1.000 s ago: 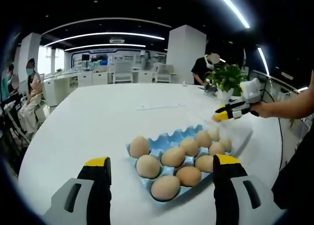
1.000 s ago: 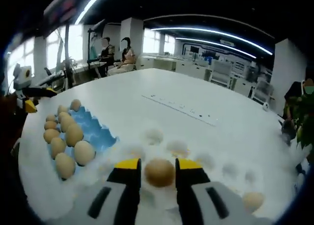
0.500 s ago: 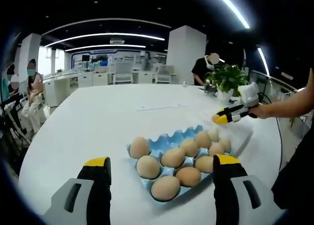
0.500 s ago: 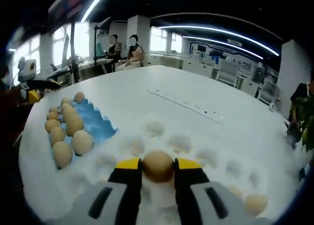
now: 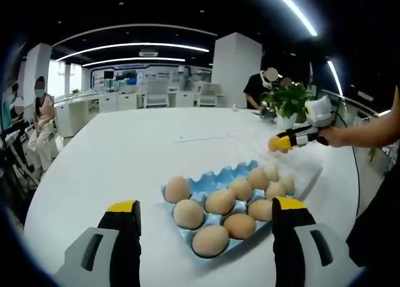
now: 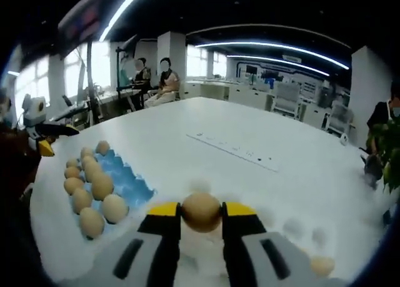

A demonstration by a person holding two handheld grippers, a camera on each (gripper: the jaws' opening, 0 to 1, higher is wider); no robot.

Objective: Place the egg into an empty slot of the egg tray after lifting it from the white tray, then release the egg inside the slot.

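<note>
Egg (image 6: 201,212) sits pinched between our right gripper's (image 6: 201,213) yellow-tipped jaws, and we judge it lifted clear of the white tray (image 6: 294,231), whose pale hollows lie below and toward 3 o'clock in the right gripper view; one more egg rests there at about 4 o'clock. Our left gripper (image 5: 203,215) is spread wide and carries nothing, hovering over the table (image 5: 125,156) just short of the blue egg tray (image 5: 215,176).

In the left gripper view the right gripper shows at 2 o'clock, beyond the egg tray, with the egg at its tips. That tray holds nine eggs; bare blue slots show along its far side, toward 12 o'clock.

We take the lift as done and the carry as the step in hand. Next we would need to bring the egg across to one of those bare slots, lower it gently between its neighbours, and only then part the jaws.
</note>
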